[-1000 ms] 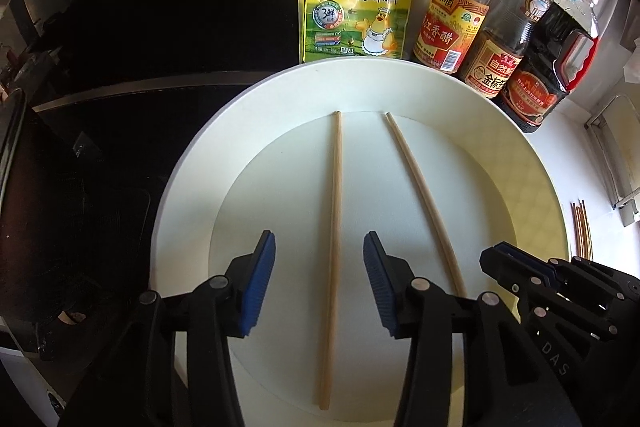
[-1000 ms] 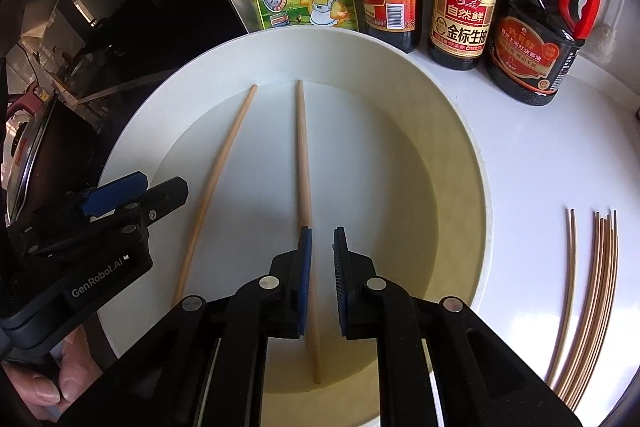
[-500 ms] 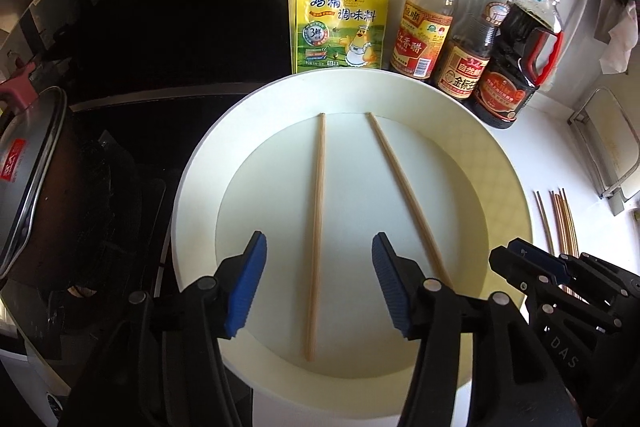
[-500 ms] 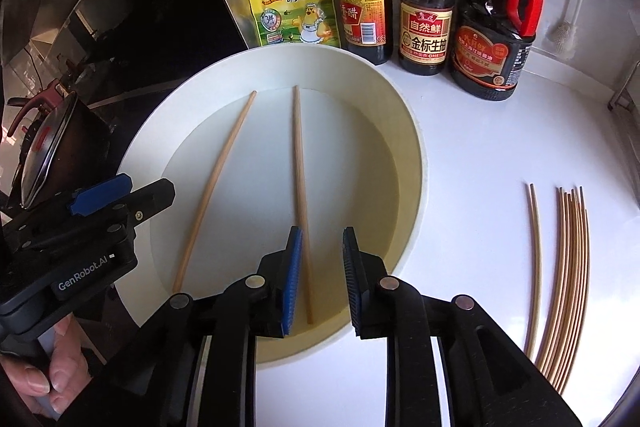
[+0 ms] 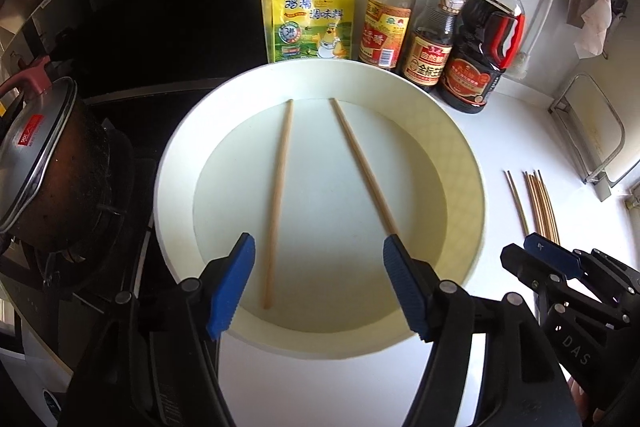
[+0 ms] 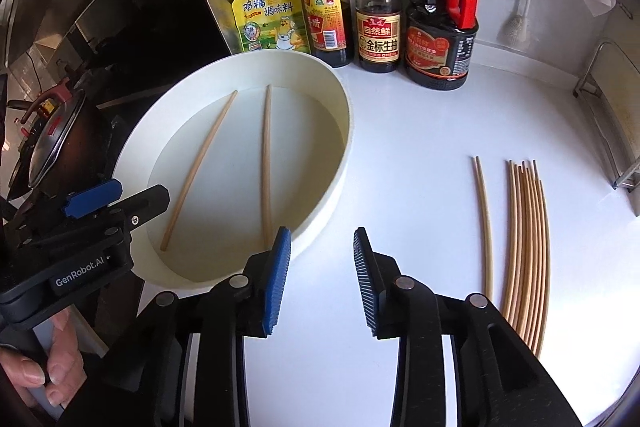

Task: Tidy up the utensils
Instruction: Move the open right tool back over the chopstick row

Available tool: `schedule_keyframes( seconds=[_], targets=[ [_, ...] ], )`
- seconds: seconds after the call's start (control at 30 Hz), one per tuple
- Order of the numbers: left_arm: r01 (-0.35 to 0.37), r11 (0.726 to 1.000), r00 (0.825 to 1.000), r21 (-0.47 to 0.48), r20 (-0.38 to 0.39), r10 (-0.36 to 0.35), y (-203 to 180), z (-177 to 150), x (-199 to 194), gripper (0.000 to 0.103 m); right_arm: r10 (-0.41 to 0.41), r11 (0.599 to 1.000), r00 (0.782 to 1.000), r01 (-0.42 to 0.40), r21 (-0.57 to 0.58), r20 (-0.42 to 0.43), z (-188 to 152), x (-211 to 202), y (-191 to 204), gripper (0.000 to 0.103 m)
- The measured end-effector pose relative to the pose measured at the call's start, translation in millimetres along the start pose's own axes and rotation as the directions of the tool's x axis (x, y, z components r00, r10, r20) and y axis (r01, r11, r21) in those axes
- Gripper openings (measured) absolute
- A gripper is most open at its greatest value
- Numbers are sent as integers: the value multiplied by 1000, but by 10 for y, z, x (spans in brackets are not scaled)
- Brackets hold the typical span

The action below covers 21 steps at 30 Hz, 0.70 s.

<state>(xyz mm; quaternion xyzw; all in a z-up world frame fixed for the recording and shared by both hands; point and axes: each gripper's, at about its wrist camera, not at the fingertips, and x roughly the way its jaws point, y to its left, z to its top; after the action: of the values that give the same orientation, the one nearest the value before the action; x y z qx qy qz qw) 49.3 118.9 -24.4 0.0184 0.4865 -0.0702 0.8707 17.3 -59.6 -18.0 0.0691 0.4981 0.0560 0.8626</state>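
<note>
Two wooden chopsticks lie apart in a round cream tray (image 5: 460, 147): a left chopstick (image 5: 279, 195) and a right chopstick (image 5: 362, 163). They also show in the right wrist view, the left one (image 6: 199, 171) and the right one (image 6: 266, 163), in the tray (image 6: 340, 163). A bundle of several chopsticks (image 6: 524, 243) lies on the white counter to the right, also in the left wrist view (image 5: 538, 207). My left gripper (image 5: 318, 283) is open and empty over the tray's near edge. My right gripper (image 6: 320, 275) is open and empty above the counter, just right of the tray.
A yellow seasoning pouch (image 5: 310, 15) and three sauce bottles (image 5: 436, 23) stand behind the tray against the wall. A pot with a lid (image 5: 40, 155) sits on the black stove at the left. A metal rack (image 6: 612, 115) stands at the right edge.
Both grippers have pulled back and up from the tray. The right gripper has opened, let go of the right chopstick and shifted right over the counter. The left gripper has opened wider.
</note>
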Motion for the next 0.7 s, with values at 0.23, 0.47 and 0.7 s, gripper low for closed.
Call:
schedule_keyframes(
  seconds=[0.23,0.47,0.7],
  targets=[
    [26,999,1000,23,-6,-26,-363,-72,-41,70,-26,999,1000,26,21,5,-162,-185,-337,37],
    [88,992,996,87,-22,-86,-888,-128,-30,71,-74,995,997,74,66,5,-387,-377,-861,41],
    [178,973,984,149,-44,-174,-1500,-157,39,75,-163,977,987,162,136,-5,-598,-530,-1477,46]
  ],
)
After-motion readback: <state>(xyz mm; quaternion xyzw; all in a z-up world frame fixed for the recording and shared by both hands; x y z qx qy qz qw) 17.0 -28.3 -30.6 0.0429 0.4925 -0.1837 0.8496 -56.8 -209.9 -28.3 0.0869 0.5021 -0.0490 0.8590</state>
